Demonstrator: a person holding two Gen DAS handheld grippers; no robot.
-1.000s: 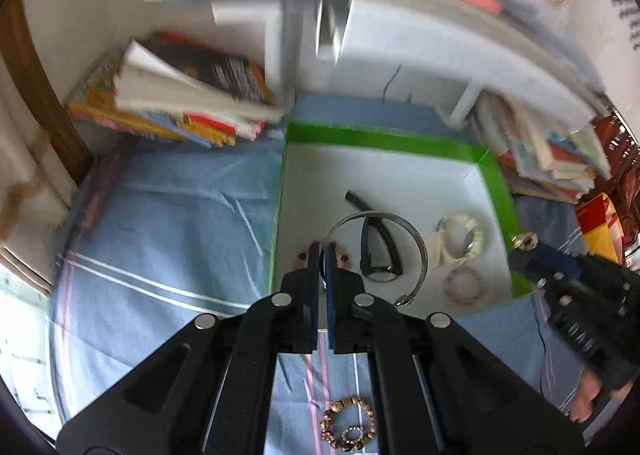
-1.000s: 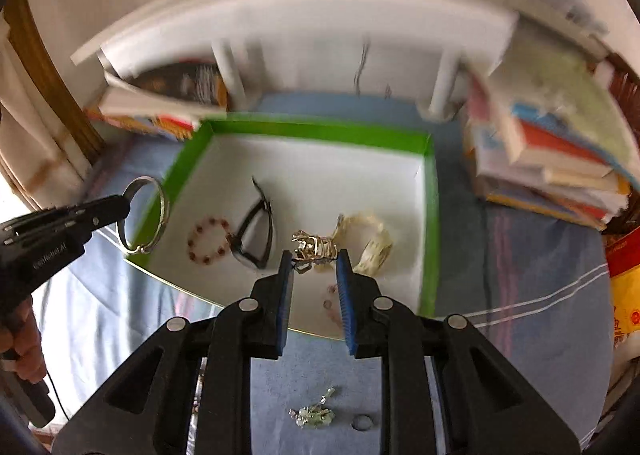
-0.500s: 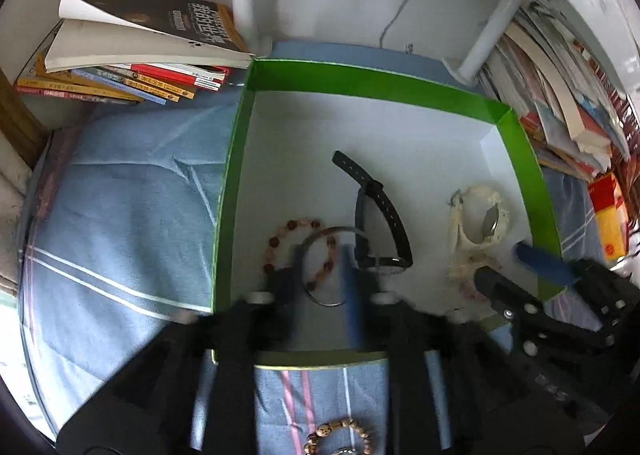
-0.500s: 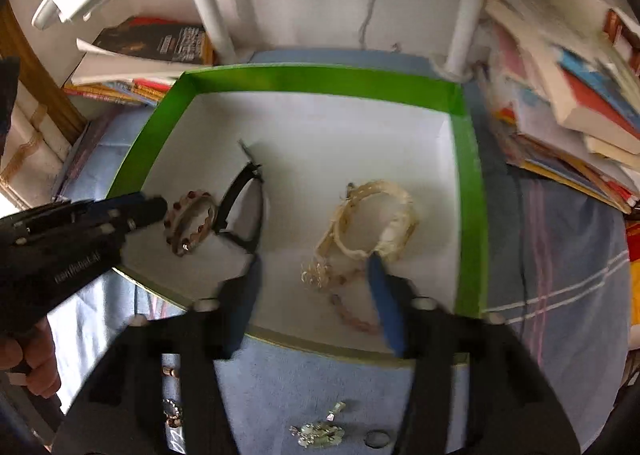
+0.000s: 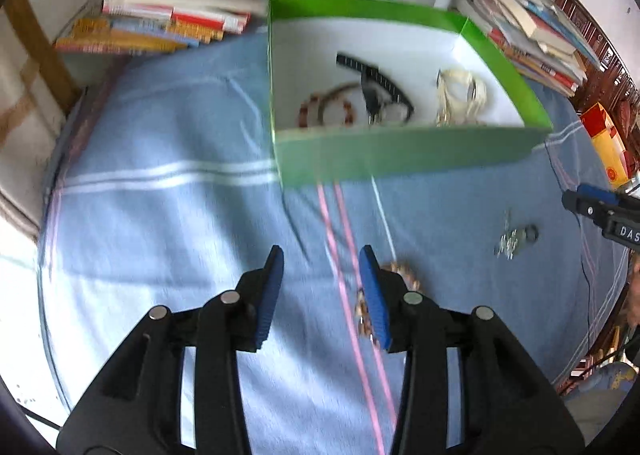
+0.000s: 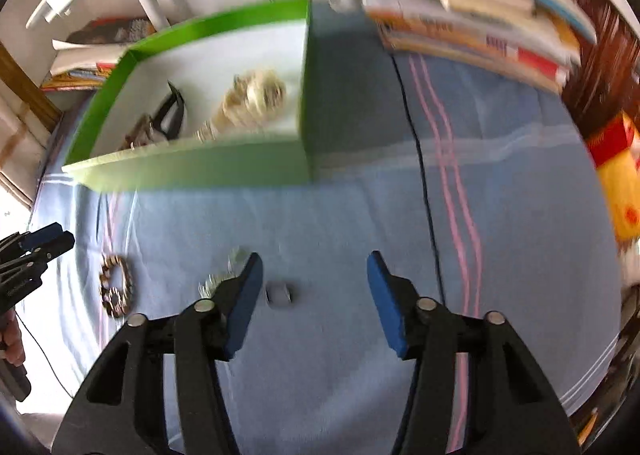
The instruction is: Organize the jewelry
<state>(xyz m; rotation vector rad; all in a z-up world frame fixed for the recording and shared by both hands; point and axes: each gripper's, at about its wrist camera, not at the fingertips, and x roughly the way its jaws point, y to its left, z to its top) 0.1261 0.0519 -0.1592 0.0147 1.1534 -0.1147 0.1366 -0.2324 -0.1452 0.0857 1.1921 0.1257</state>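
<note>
Since a second ago both grippers have dropped their loads in the green box (image 5: 400,159) and pulled back over the blue cloth (image 5: 160,215): the silver bangle and the gold piece are no longer held. Left gripper (image 5: 320,287) jaws apart, empty. Right gripper (image 6: 312,295) jaws wide apart, empty.

Leftover pieces on the cloth, all on the near side of the box:
- beaded bracelet (image 5: 400,271) touching or just beside the left gripper's right finger, part hidden behind it.
- small ring (image 6: 279,293) just inside the right gripper's left finger, between the jaws.
- silver trinket (image 6: 224,271) at that same finger's outer side.

Likely next: left takes the bracelet, shifting slightly right; right takes the ring.
</note>
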